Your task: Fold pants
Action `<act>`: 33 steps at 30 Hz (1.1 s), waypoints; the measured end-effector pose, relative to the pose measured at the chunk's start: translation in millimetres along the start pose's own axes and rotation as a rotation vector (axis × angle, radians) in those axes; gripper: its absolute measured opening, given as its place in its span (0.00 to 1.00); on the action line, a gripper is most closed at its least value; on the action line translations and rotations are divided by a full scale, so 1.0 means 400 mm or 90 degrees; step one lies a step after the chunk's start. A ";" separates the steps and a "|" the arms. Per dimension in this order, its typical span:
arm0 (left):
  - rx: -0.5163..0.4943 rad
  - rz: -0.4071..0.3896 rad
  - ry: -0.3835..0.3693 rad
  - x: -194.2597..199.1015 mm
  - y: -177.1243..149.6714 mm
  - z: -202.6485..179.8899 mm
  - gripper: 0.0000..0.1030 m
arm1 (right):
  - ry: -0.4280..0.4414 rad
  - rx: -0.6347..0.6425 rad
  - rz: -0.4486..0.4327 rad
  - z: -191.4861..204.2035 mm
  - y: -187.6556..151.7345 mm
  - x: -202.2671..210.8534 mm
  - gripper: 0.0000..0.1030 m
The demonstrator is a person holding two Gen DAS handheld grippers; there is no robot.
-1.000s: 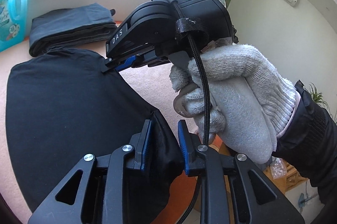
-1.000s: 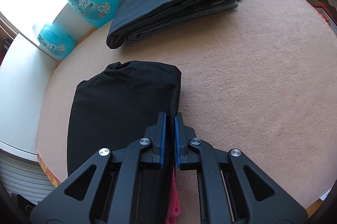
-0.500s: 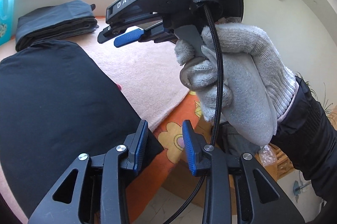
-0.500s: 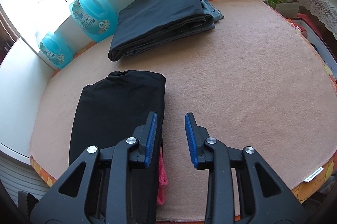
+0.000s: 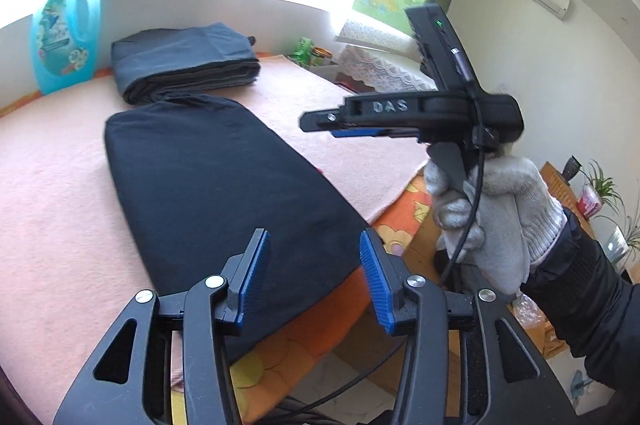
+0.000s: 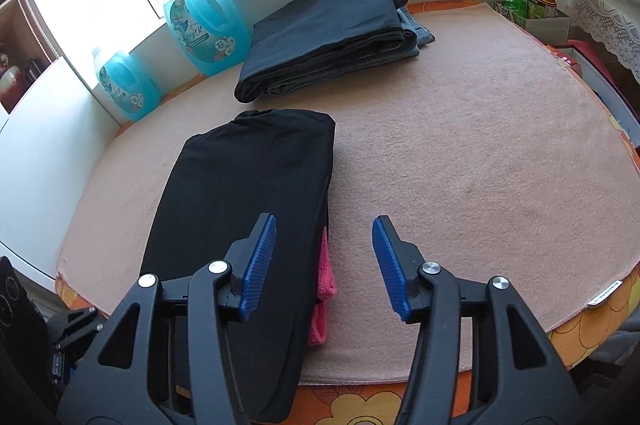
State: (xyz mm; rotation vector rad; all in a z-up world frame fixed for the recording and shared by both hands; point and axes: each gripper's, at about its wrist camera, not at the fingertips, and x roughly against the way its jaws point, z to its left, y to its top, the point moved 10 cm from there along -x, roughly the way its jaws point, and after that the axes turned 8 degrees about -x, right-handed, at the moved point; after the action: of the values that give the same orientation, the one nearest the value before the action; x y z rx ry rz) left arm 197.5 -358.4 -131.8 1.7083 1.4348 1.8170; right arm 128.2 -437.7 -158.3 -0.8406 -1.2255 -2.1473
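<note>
While both sets of jaws have just been opening with nothing between them, the left gripper and the right gripper hang spread above the folded black pants, which lie lengthwise on the pink mat near its left edge, reaching to the front edge with a pink cloth peeking out beside them. Seen from the left wrist, the right gripper, marked "DAS", is held by a hand in a grey knit glove. At the mat's back edge sit 1 stack of folded dark clothes and 2 turquoise detergent jugs, 1 labelled "72".
</note>
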 end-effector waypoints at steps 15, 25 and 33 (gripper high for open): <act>0.059 -0.006 0.112 0.078 -0.006 0.194 0.60 | -0.002 0.060 -0.010 0.019 0.006 -0.023 0.87; 0.073 0.006 0.121 0.063 -0.010 0.223 0.60 | 0.016 0.047 0.029 0.005 0.009 -0.070 0.89; 0.104 0.024 0.098 0.043 -0.012 0.240 0.67 | 0.022 0.055 0.060 0.006 0.004 -0.095 0.89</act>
State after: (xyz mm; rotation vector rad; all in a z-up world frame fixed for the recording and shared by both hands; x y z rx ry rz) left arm 274.0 -298.6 -142.5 1.7122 1.6666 1.9365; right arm 155.6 -431.4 -184.3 -0.8046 -1.2280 -2.0109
